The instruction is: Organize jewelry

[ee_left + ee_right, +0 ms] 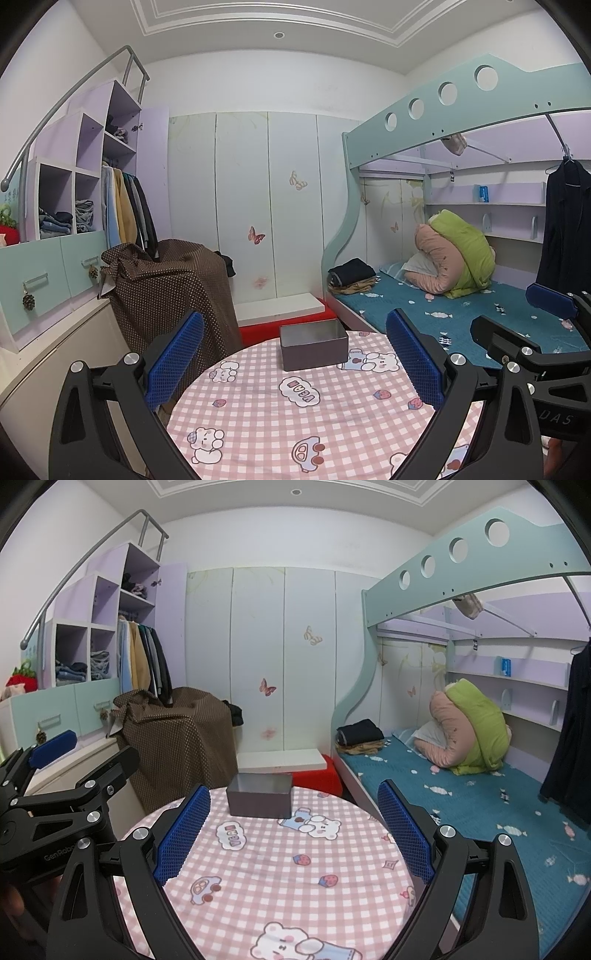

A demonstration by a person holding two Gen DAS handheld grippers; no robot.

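Blue mesh-padded fingers of the left gripper stand spread wide on black arms, with nothing between them, above a round table draped in a pink-and-white checked cloth printed with cartoon bears, cars and strawberries. On the table's far side sits the task's container, a dark grey rectangular open-topped box; no jewelry can be made out in or around it. At the right edge of the left wrist view, the right gripper shows side-on. In the right wrist view, the right gripper likewise holds its blue padded fingers well apart and empty over the same cloth, the grey box lying beyond and slightly left of the gap. The left gripper appears at that view's left edge. Behind the table: a brown polka-dot covered bundle, a lilac shelving unit with hanging clothes, and a teal bunk bed carrying a rolled green-and-pink quilt.
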